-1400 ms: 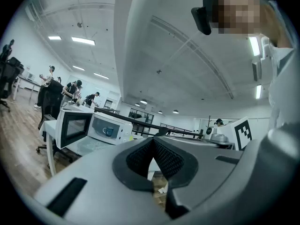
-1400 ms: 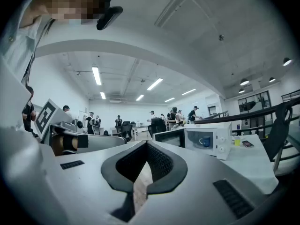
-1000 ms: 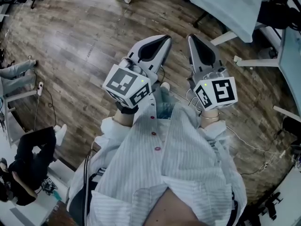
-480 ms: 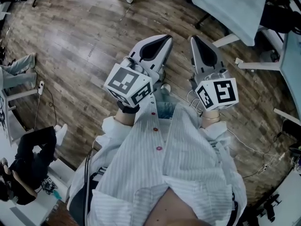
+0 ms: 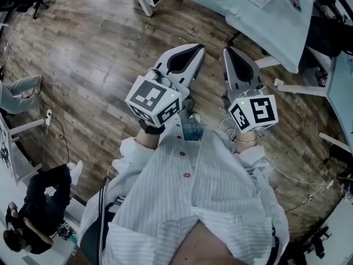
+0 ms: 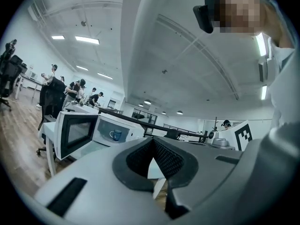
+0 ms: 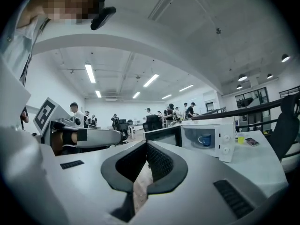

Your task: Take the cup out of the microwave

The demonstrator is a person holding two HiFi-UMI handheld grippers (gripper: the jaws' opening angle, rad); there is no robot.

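Jaws on both our tools stand shut, tips pressed together, with nothing caught between them. We hold the left gripper and the right gripper side by side in front of our striped shirt, above the wooden floor. Both are well short of the microwave, which they point roughly level towards.

The microwave is white and sits on a pale table. Its door hangs wide open, swung out to the left of the cavity as both gripper views show it. The cup, a blue mug, stands upright inside the microwave, near the middle of the lit cavity and well apart from either gripper.

Just right of the microwave's control panel, a small yellow-green thing and a dark flat thing lie on the same table; we cannot tell what they are. Beyond the microwave, several people stand among desks and chairs.
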